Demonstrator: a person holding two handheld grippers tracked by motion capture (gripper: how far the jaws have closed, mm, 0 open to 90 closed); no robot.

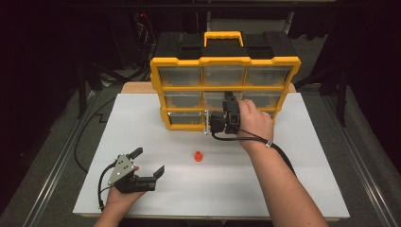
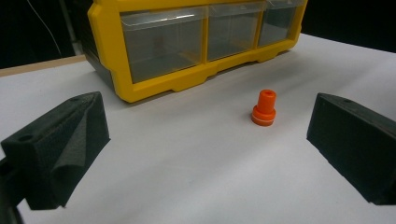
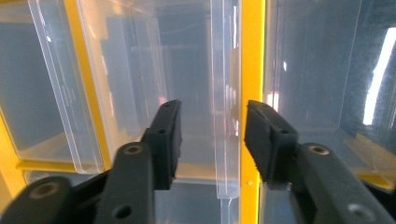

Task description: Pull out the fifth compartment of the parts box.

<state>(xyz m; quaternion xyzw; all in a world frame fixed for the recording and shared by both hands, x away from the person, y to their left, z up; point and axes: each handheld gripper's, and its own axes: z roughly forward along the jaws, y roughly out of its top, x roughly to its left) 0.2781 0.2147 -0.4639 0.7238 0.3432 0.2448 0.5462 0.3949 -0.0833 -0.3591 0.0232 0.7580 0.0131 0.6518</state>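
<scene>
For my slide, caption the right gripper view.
Right gripper, jaws parted, straddles the clear lip of a drawer in the yellow organizer without pressing on it.

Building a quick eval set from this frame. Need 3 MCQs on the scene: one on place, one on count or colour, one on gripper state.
1. Where does the orange cap stand?
A. on the white table top, in front of the organizer
B. inside a drawer
C. between the right gripper's jaws

2. How many drawer columns does the yellow organizer show across its front?
A. two
B. three
C. five

3. How does the left gripper stand?
A. shut on the cap
B. shut on a drawer tab
C. open, holding nothing

Key:
1 A, since the left gripper view shows the cap upright on the white table top, apart from the organizer.
2 B, since three clear drawers sit side by side in each row in the high view.
3 C, since its jaws stand wide apart, with the cap farther off between them in its own view.
</scene>
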